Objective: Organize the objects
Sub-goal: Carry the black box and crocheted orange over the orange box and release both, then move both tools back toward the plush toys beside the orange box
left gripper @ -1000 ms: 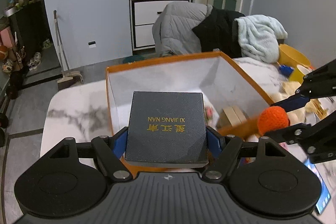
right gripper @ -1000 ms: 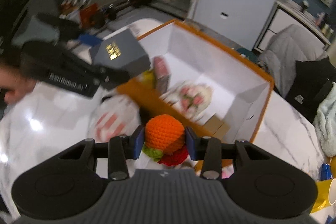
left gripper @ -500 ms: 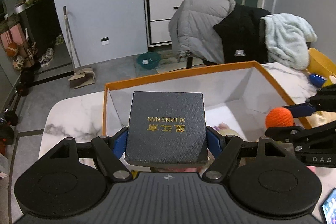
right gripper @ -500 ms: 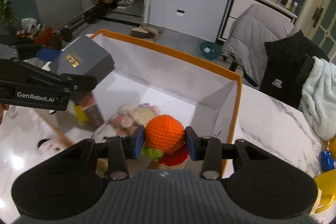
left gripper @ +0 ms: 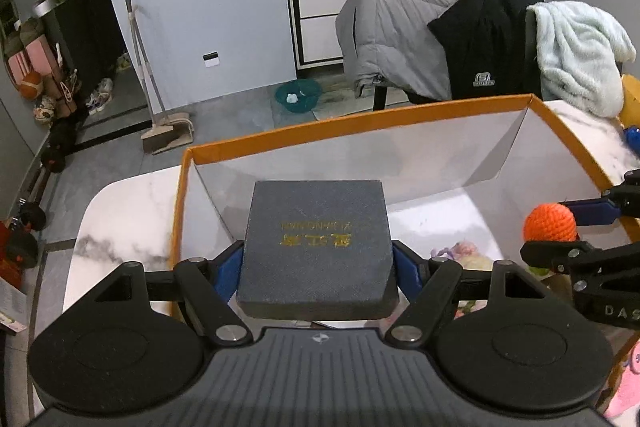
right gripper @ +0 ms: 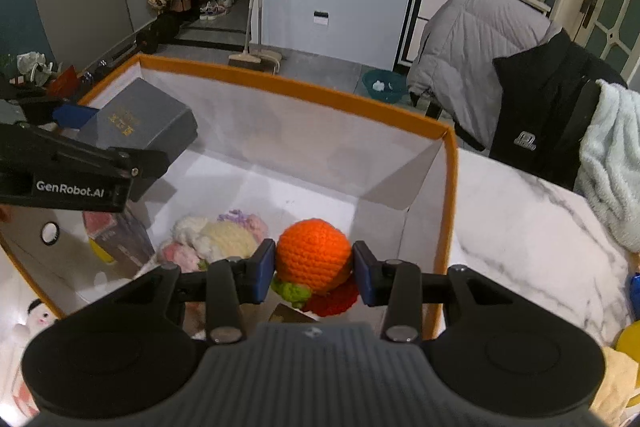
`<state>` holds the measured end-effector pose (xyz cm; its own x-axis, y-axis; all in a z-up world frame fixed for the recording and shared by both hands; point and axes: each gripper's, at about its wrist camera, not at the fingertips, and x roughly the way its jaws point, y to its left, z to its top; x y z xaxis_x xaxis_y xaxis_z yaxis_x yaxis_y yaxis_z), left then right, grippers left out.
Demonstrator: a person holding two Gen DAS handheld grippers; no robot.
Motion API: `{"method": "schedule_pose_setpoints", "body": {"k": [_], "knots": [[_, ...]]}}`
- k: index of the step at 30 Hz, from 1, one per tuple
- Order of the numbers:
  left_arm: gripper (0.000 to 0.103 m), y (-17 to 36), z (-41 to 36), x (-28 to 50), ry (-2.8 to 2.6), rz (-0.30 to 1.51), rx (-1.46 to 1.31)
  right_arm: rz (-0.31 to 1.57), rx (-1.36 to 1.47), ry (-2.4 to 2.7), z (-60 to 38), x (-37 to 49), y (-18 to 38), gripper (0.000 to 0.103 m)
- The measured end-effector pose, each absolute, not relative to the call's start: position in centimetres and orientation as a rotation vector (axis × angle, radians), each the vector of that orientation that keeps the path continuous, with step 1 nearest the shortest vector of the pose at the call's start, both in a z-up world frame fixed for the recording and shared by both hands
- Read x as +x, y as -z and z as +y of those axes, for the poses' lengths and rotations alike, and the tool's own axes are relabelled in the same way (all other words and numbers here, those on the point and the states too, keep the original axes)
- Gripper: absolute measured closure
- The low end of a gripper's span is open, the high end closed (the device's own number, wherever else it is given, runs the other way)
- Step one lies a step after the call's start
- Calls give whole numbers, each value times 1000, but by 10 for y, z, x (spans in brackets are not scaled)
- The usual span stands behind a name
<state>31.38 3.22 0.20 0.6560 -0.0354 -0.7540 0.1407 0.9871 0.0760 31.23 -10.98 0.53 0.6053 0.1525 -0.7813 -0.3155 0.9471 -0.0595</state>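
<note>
Orange-rimmed cardboard box (left gripper: pixel 360 123): left tool (left gripper: pixel 320 267) clamps a square textured grey case (left gripper: pixel 316 247), right tool (right gripper: pixel 314 273) a round crocheted orange (right gripper: pixel 312 253).

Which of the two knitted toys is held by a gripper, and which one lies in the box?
The orange knitted ball is clamped in the right gripper, above the orange box. The pale cream and pink knitted toy lies untouched on the box floor.

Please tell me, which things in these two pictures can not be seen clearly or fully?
- Gold lettering on the dark gift box: blurred in the left wrist view, too small in the right.
- Floor of the orange-rimmed box near the camera: hidden by the left gripper.
- Red and green parts under the crocheted orange ball: partly hidden by the right gripper.
- Pink carton: covered above by the left gripper's arm.
</note>
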Motion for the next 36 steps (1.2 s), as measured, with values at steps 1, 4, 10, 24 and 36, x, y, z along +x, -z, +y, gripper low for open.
{"method": "schedule_pose_setpoints", "body": {"k": [1, 4, 10, 24, 36], "knots": [[16, -1, 32, 314, 99, 854, 134, 889, -203, -273, -109, 314, -2, 60], [16, 1, 30, 317, 94, 870, 141, 879, -238, -260, -106, 314, 1, 59], [15, 1, 29, 319, 80, 889, 150, 879, -242, -260, -106, 315, 2, 57], [14, -18, 33, 312, 69, 826, 115, 850, -206, -265, -108, 305, -10, 50], [14, -53, 44, 283, 78, 785, 99, 814, -226, -273, -107, 273, -40, 50]]}}
